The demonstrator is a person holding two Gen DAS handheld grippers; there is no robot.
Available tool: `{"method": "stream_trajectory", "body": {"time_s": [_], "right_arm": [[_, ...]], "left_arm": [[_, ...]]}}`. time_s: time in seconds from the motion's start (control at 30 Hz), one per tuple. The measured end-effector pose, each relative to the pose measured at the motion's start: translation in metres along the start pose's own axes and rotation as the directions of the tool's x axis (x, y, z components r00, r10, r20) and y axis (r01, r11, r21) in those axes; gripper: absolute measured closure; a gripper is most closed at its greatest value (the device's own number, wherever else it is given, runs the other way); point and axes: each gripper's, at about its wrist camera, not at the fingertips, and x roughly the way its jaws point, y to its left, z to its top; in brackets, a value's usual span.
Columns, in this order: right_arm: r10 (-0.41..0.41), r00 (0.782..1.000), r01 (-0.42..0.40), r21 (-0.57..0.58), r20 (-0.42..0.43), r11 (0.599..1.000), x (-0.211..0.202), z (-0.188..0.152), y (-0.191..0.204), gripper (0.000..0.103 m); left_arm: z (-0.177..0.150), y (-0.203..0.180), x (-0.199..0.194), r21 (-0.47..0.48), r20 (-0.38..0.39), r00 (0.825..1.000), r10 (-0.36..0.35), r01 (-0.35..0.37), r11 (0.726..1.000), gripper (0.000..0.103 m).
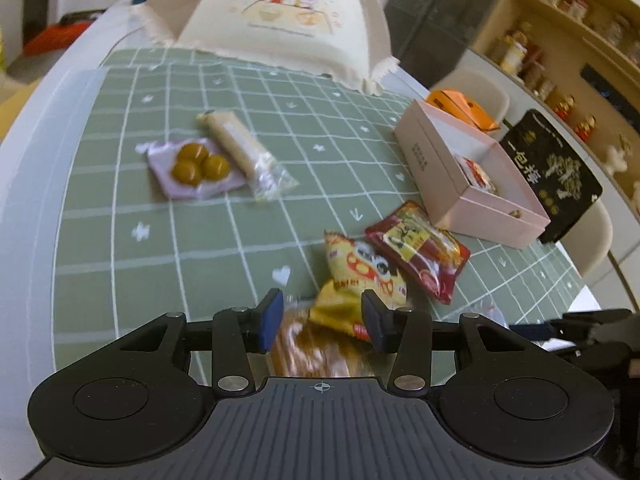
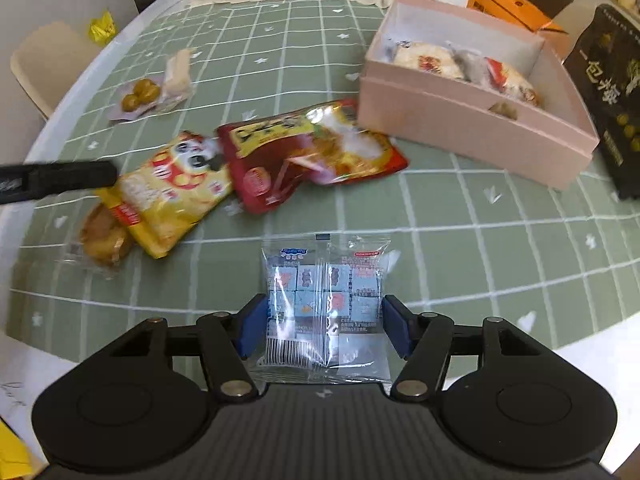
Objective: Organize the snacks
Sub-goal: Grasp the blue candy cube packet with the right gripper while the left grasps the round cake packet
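**Snack sort: both grippers at pick-up, pink box part-filled**

- Right gripper [image 2: 324,330]: jaws apart, straddling a clear packet of blue-wrapped cube sweets [image 2: 325,300]; the blue pads sit just beside its edges, and whether they press cannot be told. Packet lies flat on the green checked tablecloth [image 2: 460,240].
- Left gripper [image 1: 322,316]: jaws apart over the lower end of a yellow panda-print snack bag [image 1: 362,276] and a clear-wrapped pastry [image 1: 316,350]; neither looks clamped.
- At 1 o'clock from the left fingers: red snack bag [image 1: 418,250], touching the yellow one.
- Further out at 2 o'clock: open pink box [image 1: 452,184], several wrapped snacks already inside; black packet [image 1: 556,172] beyond it.
- At 11 o'clock, well apart: purple pack of round yellow sweets [image 1: 196,166] and a long wafer packet [image 1: 236,146], touching.

Step judged: grasping loose packets. Next calls for closing on the cube sweets, then lifting over the box's near wall.
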Motion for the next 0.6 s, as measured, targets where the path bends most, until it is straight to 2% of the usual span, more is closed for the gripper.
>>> {"method": "stream_trajectory", "body": {"time_s": [0.07,0.13,0.27,0.33,0.4,0.5,0.57,0.6], "right_arm": [[0.011,1.0,-0.011,-0.012,-0.006,1.0,0.003,0.003,-0.007,0.041],[0.027,1.0,-0.027,-0.037,-0.009,0.999,0.008,0.006,-0.01,0.035],[0.035,0.999,-0.035,-0.131,-0.003,0.991,0.015,0.015,-0.003,0.03],[0.054,0.999,-0.053,-0.157,0.0,0.986,0.02,0.021,-0.002,0.019],[0.069,0.998,-0.068,-0.18,-0.004,0.981,0.023,0.025,-0.001,0.015],[0.099,0.995,-0.098,-0.228,-0.008,0.969,0.026,0.03,-0.003,0.012],[0.121,0.993,-0.117,-0.264,-0.001,0.957,0.026,0.028,-0.008,0.012],[0.133,0.991,-0.125,-0.286,0.009,0.95,0.026,0.026,-0.011,0.012]], "left_arm": [[-0.009,0.0,-0.002,-0.032,0.004,1.0,-0.011,0.011,0.999,0.055],[-0.016,-0.002,-0.001,-0.05,0.008,1.0,0.003,-0.003,0.999,0.055],[-0.016,-0.016,0.002,-0.01,0.002,0.998,0.056,-0.056,0.998,0.055],[-0.017,-0.022,0.001,0.015,-0.02,0.998,0.066,-0.066,0.998,0.054],[-0.018,-0.029,0.0,0.032,-0.044,0.997,0.065,-0.063,0.997,0.054],[-0.021,-0.036,0.001,0.018,-0.072,0.997,0.007,-0.006,1.0,0.054],[-0.022,-0.039,0.006,-0.029,-0.094,0.994,-0.06,0.058,0.998,0.055],[-0.023,-0.042,0.009,-0.045,-0.095,0.993,-0.07,0.066,0.997,0.054]]}}
